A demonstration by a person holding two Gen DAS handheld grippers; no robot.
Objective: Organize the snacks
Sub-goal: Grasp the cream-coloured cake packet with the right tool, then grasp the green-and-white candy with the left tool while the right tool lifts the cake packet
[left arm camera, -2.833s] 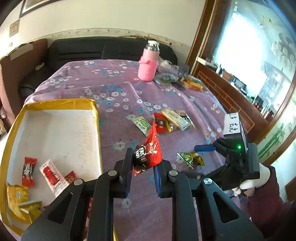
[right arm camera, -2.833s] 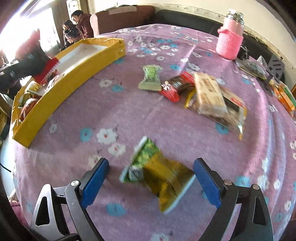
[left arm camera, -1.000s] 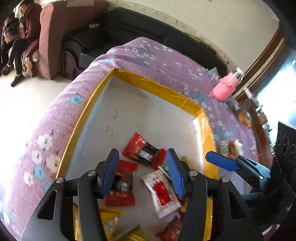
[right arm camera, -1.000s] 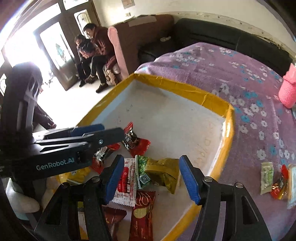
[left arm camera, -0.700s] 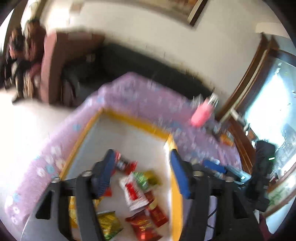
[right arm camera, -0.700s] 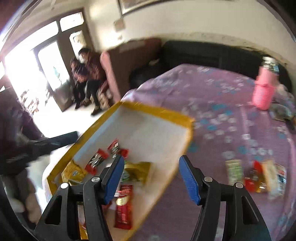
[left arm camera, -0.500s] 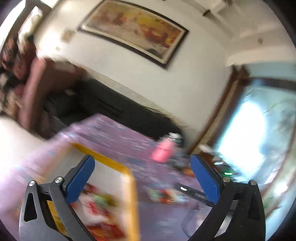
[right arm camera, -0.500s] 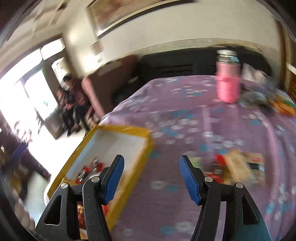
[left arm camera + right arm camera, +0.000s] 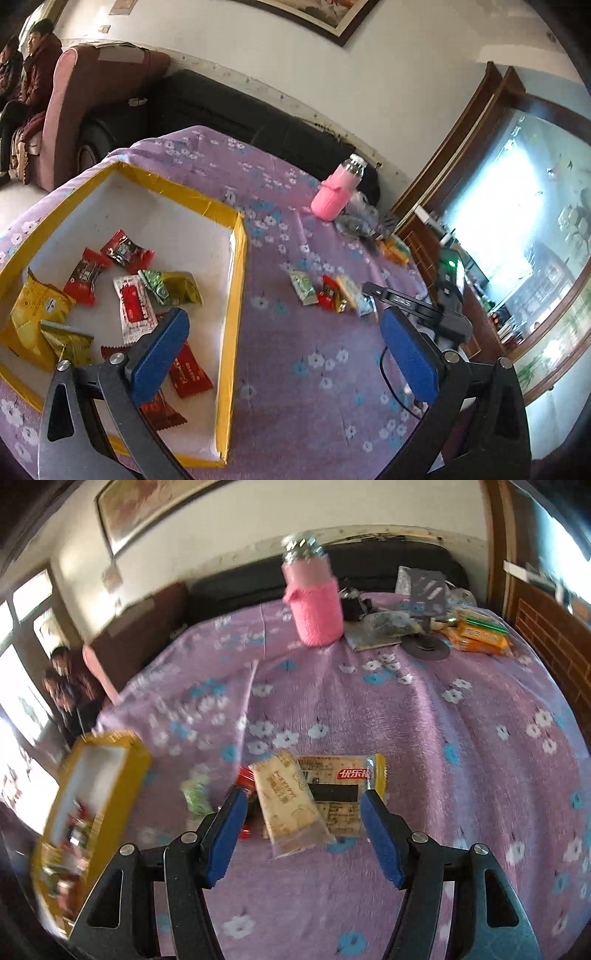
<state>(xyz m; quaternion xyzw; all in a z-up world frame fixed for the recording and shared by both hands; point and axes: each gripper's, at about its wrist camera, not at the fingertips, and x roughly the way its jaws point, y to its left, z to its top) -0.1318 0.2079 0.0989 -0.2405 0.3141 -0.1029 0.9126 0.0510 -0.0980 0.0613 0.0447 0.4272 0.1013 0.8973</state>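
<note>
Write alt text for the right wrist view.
The right gripper, empty with jaws opening, hovers over a beige snack packet lying on a larger wrapper on a purple flowered cloth. A pink bottle stands behind; a yellow-rimmed tray sits left.

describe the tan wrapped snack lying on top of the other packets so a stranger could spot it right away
On the purple flowered cloth, to the right of the yellow box, lies a small cluster of packets. The tan snack is the long pale packet lying diagonally across a flat one with a red label, unlike the small green packet at the left.
</note>
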